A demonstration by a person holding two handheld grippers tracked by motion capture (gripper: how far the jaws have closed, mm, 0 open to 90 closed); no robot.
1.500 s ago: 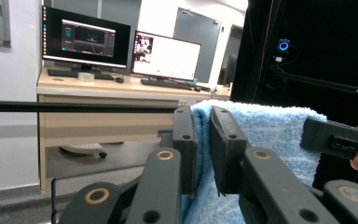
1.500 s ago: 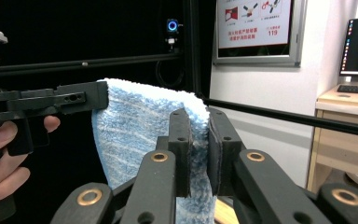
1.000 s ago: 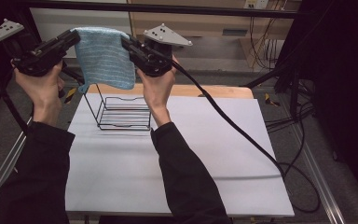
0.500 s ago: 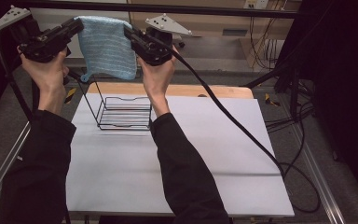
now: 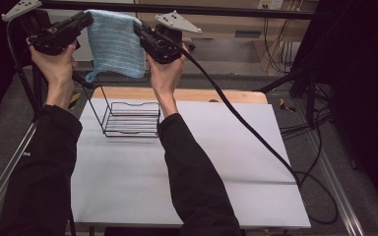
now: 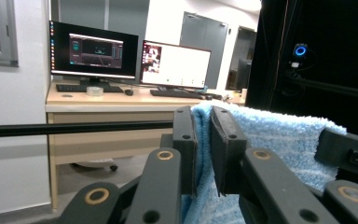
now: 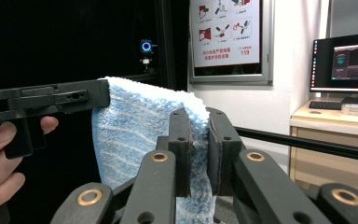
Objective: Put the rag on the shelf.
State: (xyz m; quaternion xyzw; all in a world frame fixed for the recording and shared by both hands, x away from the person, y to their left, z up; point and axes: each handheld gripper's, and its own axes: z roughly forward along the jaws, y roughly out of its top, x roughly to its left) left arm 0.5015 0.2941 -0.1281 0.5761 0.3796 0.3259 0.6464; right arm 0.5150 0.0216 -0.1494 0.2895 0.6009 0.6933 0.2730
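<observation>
The light blue striped terry towel hung stretched between the two grippers, high above the black wire basket on the white-covered bench. Compared with a second earlier, both hands had carried it a little higher and further away from the person, the cloth keeping its spread, so the work seemed to be in the lifting stage, with any lowering toward the basket yet to come. The left gripper was clamped on one upper corner and the right gripper on the other. The left gripper view showed the pile pinched between its black jaws, a detail too small to judge from above; the right gripper view showed its own pinch and the towel draping across to the other gripper.
</observation>
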